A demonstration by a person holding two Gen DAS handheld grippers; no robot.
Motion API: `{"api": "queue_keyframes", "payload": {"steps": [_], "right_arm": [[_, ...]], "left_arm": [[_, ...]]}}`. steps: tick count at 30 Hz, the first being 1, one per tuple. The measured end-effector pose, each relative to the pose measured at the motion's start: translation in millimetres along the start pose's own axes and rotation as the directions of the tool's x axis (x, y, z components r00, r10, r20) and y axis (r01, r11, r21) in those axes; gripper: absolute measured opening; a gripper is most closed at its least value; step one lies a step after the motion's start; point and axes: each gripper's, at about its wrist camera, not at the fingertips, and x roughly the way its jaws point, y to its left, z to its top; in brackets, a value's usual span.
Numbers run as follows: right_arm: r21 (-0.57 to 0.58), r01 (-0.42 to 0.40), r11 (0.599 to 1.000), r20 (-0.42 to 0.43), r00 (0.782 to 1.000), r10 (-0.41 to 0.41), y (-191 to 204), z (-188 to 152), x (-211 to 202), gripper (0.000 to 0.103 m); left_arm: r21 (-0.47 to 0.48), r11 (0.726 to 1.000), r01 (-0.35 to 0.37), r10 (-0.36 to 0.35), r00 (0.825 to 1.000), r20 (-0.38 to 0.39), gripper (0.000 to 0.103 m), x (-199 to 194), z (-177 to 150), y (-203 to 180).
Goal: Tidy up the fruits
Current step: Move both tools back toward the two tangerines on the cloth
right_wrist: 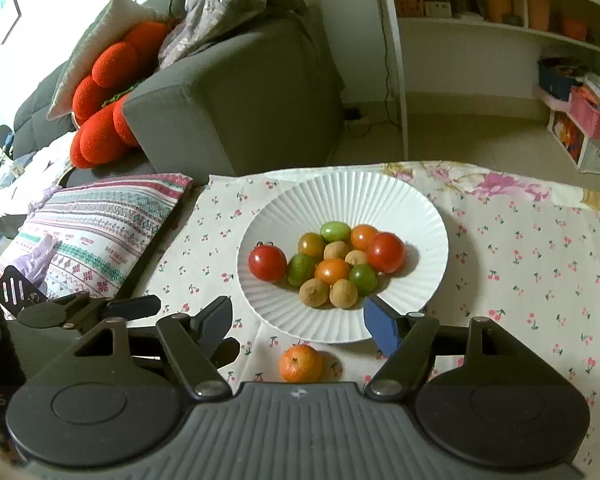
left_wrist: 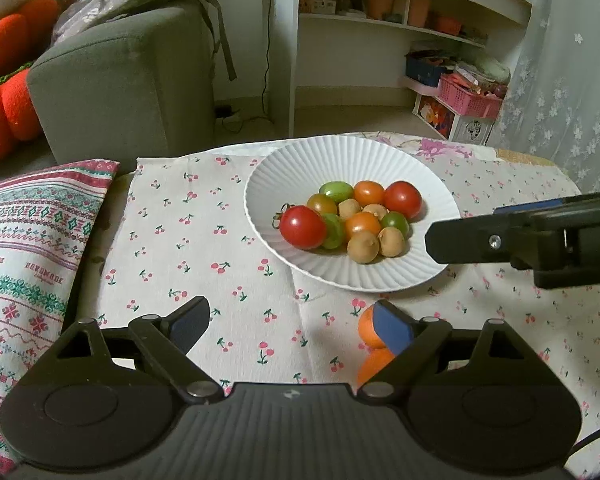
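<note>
While both tongs [left_wrist: 290, 330] [right_wrist: 300, 320] gape empty, the mandarin [right_wrist: 301, 363] sits stem-up beside the plate [right_wrist: 420, 208].

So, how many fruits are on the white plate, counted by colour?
On the plate:
Red: 2
Green: 3
Orange: 3 (one is partly green)
Tan: 4
Total: 12

Glossy tomatoes [right_wrist: 267, 263], ribbed matt plate [right_wrist: 380, 196], printed cloth [right_wrist: 520, 248]
</note>
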Motion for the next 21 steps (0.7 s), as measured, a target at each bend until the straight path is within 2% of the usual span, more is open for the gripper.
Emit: {"api": "queue_keyframes", "payload": {"steps": [4,6,11,18,20,21], "right_arm": [[0.013,0.001,1.0,-0.03,1.0,0.0,0.9,-5.8,2.8,0.075],[0.023,0.005,1.0,-0.042,0.999,-0.004,0.2,-7.5,4.8,0.082],[0.064,-0.011,0.998,-0.1,0.995,0.017,-2.8,-11.2,14.4,0.09],[0.056,0.007,0.998,-0.158,0.987,0.002,0.7,-20.2,30.6,0.09],[0.051,0.021,0.998,-0.173,0.985,-0.012,0.3,-22.8,36.7,0.09],[0.049,0.027,0.998,-0.183,0.983,-0.018,-0.3,-24.2,39.9,0.09]], "left_arm": [[-0.01,1.0,-0.004,0.003,1.0,-0.006,0.081,-1.6,-2.6,1.2],[-0.01,1.0,0.0,0.0,1.0,-0.008,0.081,-3.8,-5.9,0.7],[0.025,0.999,0.033,-0.032,0.999,-0.035,0.081,-2.7,-17.6,-8.6],[0.119,0.987,0.109,-0.104,0.993,-0.051,0.081,6.8,-34.5,-35.7],[0.115,0.984,0.137,-0.132,0.99,-0.051,0.079,11.2,-38.1,-37.7],[0.11,0.982,0.153,-0.147,0.987,-0.064,0.074,15.3,-41.0,-38.9]]}}
